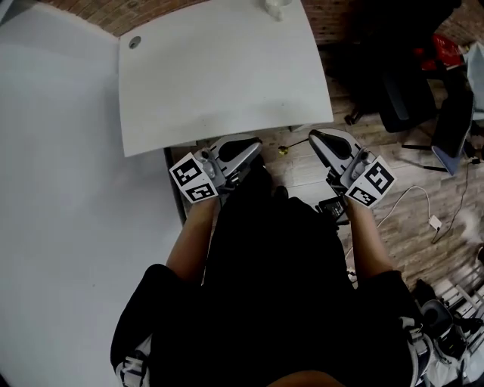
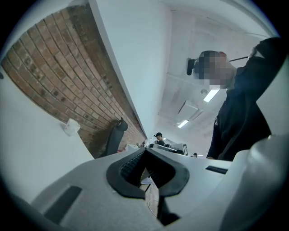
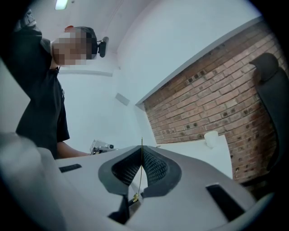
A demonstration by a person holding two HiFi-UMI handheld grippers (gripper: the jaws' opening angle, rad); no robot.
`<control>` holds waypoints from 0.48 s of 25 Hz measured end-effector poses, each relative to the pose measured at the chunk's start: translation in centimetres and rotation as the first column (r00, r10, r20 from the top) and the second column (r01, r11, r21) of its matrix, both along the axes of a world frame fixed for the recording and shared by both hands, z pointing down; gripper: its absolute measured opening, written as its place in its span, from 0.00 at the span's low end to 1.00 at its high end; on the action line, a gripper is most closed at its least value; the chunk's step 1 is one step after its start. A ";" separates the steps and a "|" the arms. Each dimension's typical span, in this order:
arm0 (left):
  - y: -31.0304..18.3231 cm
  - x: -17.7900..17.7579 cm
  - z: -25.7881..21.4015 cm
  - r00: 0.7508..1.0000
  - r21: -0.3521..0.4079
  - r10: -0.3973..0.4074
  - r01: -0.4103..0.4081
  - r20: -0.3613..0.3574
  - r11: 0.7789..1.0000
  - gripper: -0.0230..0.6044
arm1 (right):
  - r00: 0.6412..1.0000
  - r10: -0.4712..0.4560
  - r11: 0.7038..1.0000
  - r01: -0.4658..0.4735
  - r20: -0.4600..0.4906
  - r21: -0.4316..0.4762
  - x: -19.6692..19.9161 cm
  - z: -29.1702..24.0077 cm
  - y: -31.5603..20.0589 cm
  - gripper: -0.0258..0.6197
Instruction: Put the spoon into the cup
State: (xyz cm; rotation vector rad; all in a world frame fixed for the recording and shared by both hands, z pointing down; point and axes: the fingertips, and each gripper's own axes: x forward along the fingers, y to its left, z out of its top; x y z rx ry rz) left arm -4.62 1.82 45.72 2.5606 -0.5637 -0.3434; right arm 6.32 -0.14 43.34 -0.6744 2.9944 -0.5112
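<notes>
Closest to the head camera was the person's dark-clothed torso, with both forearms reaching forward. The left hand-held gripper (image 1: 255, 144) and the right hand-held gripper (image 1: 312, 137) sat just short of the near edge of the white worktop (image 1: 219, 75), over the wood floor. Right jaws were pressed onto the spoon (image 1: 293, 144), a thin gold piece seen edge-on between the pads in the right gripper view. Left jaws were pressed together with nothing between them; only floor showed through the gap behind the pads. The cup (image 1: 276, 7), small and white, stood at the far edge of the worktop, well apart from both tools. Judgement: the spoon was carried pinched in the right tool for transport, and the left hung idle beside it. Spoon long axis in the head view ran roughly sideways, from the right jaw tips toward the left tool, with a small gold knob at its free end. Bowl versus handle: too small to tell. Not yet aimed at the cup; would need turning toward it.
</notes>
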 end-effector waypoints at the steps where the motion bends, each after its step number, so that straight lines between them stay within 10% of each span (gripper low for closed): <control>1: -1.4 1.1 -0.1 1.000 0.016 0.006 -0.006 -0.007 1.000 0.06 | 1.000 0.009 1.000 -0.009 -0.012 0.018 1.1 -0.3 -1.4 0.05; 12: -3.9 -3.9 -3.3 0.989 0.041 0.116 -0.112 -0.095 0.993 0.06 | 0.985 0.137 0.981 -0.120 -0.103 0.155 -2.8 -6.3 -5.0 0.05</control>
